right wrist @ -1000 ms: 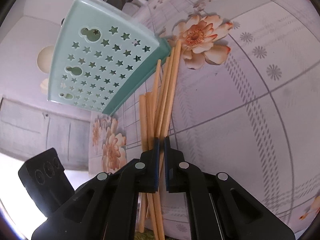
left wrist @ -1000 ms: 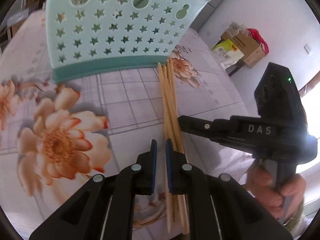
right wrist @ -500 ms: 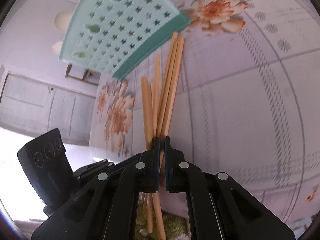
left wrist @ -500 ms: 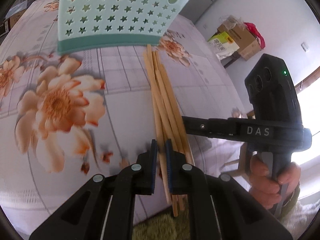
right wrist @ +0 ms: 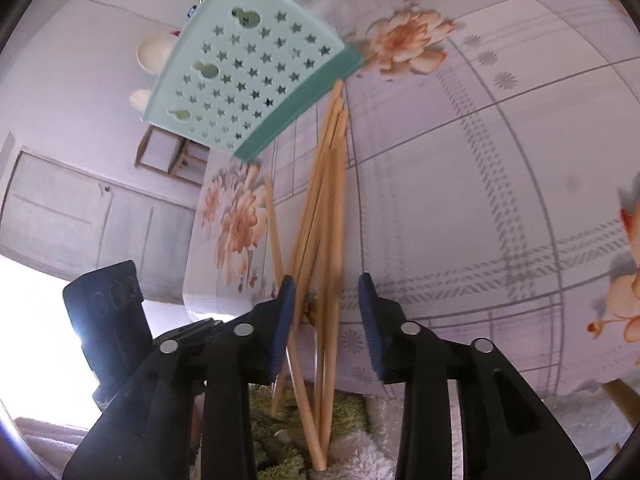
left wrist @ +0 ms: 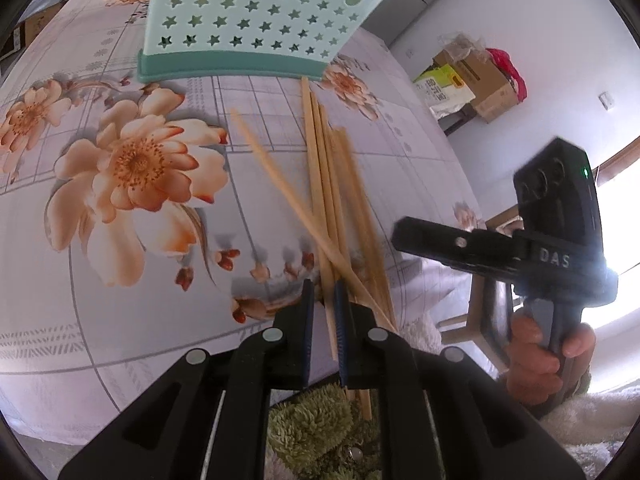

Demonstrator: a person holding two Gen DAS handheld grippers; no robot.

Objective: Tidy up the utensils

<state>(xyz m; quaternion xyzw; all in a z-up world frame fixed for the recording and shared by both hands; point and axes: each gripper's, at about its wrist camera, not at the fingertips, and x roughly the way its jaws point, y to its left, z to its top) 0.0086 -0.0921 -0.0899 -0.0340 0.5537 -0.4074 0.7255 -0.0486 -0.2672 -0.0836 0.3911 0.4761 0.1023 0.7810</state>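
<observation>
Several wooden chopsticks lie fanned on the flowered tablecloth, their near ends sticking out past the table edge. My left gripper has narrow jaws that are opening, with one chopstick loose between them and a sliver of gap beside it. My right gripper is opening wide around the blurred chopsticks, its pads off them. From the left wrist, the right gripper hovers just right of the sticks. A teal star-punched basket stands at their far tips, also seen as the basket.
A green shaggy rug lies below the table edge. Cardboard boxes sit by the far wall. A wooden stool stands beyond the table. A hand holds the right gripper's handle.
The right jaws have sprung apart off the chopsticks. The tight bundle has fanned out, one stick swinging left. Both grippers drew the sticks back over the table edge beforehand.
</observation>
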